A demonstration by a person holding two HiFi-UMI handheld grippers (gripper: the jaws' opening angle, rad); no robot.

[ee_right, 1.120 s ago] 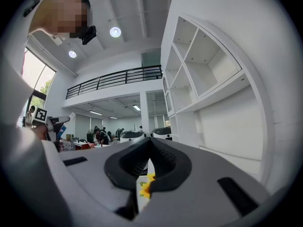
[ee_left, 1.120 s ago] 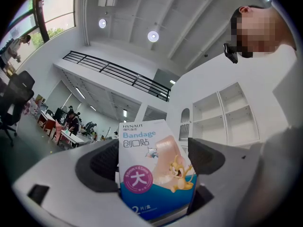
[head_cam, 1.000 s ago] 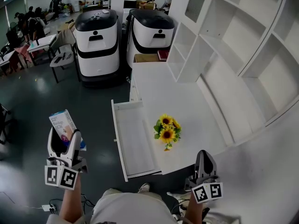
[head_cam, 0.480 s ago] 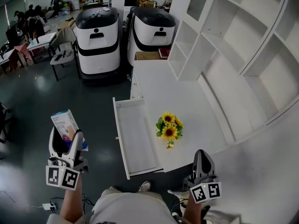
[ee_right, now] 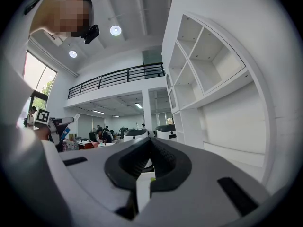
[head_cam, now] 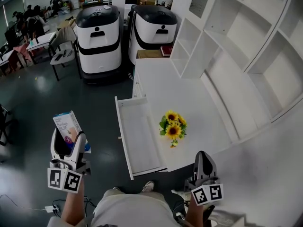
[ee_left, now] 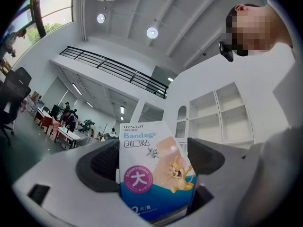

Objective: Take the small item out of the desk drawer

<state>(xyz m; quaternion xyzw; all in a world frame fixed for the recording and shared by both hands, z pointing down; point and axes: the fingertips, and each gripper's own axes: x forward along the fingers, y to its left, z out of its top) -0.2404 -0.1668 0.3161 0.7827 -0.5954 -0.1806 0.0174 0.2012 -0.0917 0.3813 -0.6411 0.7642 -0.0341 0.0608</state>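
Observation:
A small bandage box [head_cam: 69, 125], white and blue with a cartoon cat on it, stands upright between the jaws of my left gripper [head_cam: 69, 140], which is shut on it out over the dark floor, left of the desk. In the left gripper view the box [ee_left: 152, 171] fills the gap between both pads of the left gripper [ee_left: 154, 161]. The white desk drawer [head_cam: 139, 143] is pulled open and shows only its bare bottom. My right gripper [head_cam: 204, 163] hangs below the desk's near edge, shut with nothing in it; in its own view the right gripper [ee_right: 150, 148] has its fingers pressed together.
A bunch of sunflowers [head_cam: 173, 126] lies on the white desk [head_cam: 189, 98] beside the drawer. White shelving [head_cam: 227, 51] rises along the desk's right side. Two large white-and-black machines [head_cam: 98, 37] [head_cam: 152, 28] stand beyond the desk. Chairs, tables and people fill the far left.
The head view has drifted a little, so desk and drawer sit slightly higher and to the right. Both grippers keep their places, the box still held.

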